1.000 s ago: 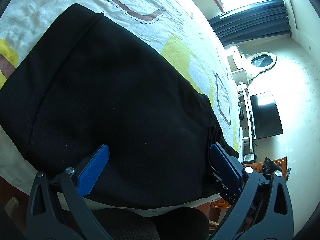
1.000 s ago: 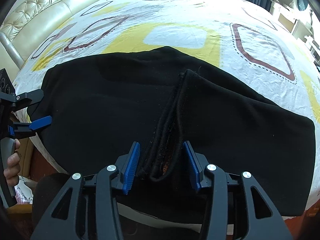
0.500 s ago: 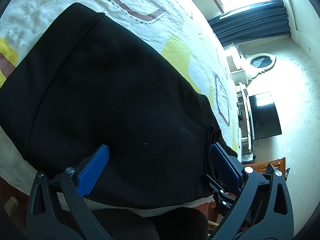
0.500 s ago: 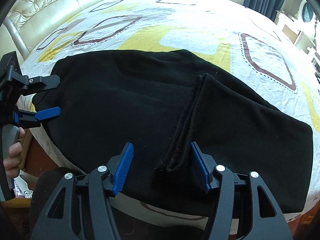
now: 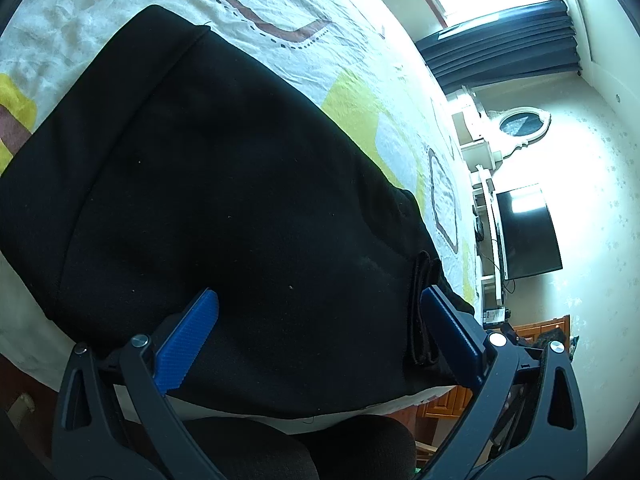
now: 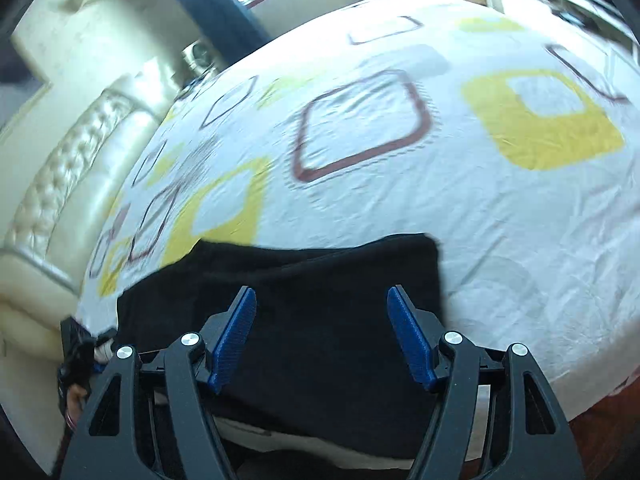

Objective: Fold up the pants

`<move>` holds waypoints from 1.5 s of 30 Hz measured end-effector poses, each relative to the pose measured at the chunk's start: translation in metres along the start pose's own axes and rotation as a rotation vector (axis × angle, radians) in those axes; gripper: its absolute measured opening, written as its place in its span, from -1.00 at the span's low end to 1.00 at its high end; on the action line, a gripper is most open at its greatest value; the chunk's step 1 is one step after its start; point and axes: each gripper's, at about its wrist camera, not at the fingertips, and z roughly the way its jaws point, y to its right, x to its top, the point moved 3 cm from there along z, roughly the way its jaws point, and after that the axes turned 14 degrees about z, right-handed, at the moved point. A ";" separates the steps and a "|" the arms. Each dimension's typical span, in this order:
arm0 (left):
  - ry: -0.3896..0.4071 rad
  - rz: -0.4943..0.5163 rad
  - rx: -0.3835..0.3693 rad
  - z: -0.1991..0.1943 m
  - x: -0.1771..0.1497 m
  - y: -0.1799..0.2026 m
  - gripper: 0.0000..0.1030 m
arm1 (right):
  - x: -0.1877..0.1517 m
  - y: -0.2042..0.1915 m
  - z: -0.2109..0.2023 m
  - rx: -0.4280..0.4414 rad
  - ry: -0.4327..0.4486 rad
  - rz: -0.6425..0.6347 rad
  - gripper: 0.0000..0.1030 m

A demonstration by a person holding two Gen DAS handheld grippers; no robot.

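Black pants [image 5: 224, 208] lie folded on the bed near its front edge. In the left wrist view a folded-over hem edge [image 5: 420, 304] runs beside my right finger. My left gripper [image 5: 316, 320] is open, low over the near edge of the pants, holding nothing. In the right wrist view the pants [image 6: 320, 280] show as a dark block with a square far-right corner. My right gripper [image 6: 322, 332] is open and empty above them, raised and tilted. This view is blurred.
The bed sheet [image 6: 440, 160] is white with yellow and brown squares. A padded cream headboard [image 6: 60, 168] is on the left. A TV [image 5: 528, 236], mirror [image 5: 520, 124] and dark curtains [image 5: 508, 48] stand past the bed. The left gripper shows at lower left in the right wrist view [image 6: 76, 356].
My right gripper opened wider, let go of the folded hem edge and swung up and away from the pants. My left gripper stayed open and barely moved.
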 end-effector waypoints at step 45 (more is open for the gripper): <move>-0.021 0.116 0.032 0.007 -0.004 0.011 0.95 | -0.040 0.078 0.003 0.056 -0.082 0.241 0.25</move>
